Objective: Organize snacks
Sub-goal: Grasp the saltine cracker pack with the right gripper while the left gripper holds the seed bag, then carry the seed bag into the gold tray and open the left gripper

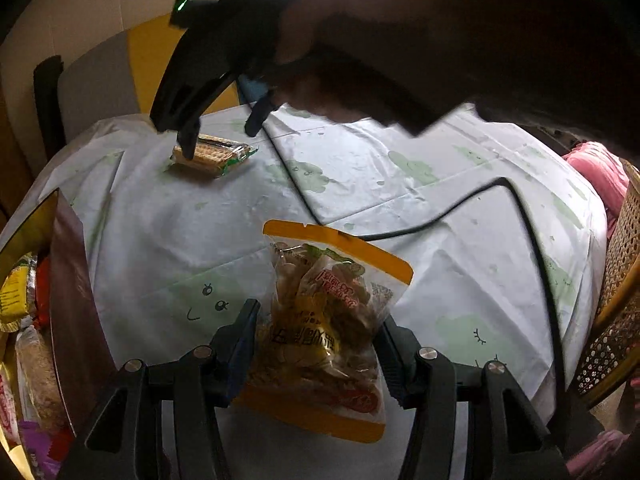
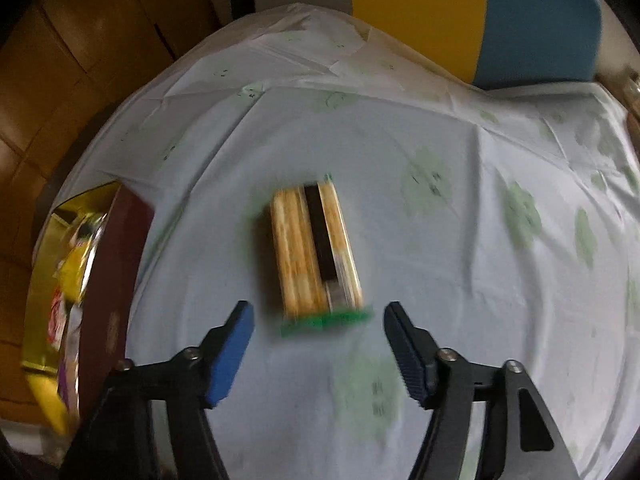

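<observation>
A clear snack bag with an orange border [image 1: 326, 332] lies on the tablecloth between the open fingers of my left gripper [image 1: 318, 332]; whether the pads touch it I cannot tell. A cracker pack with green ends [image 1: 212, 156] lies at the far left of the table, and it also shows in the right wrist view [image 2: 316, 248]. My right gripper [image 2: 318, 318] is open just short of the pack's near end, above the cloth. In the left wrist view the right gripper [image 1: 220, 136] hangs over the pack, with one finger in front of it.
A box with a gold inside and dark red wall [image 1: 76, 312] stands at the table's left edge, holding several snacks; it also shows in the right wrist view [image 2: 116, 272]. A black cable [image 1: 520, 208] runs across the cloth. A wicker chair [image 1: 616, 280] stands at the right.
</observation>
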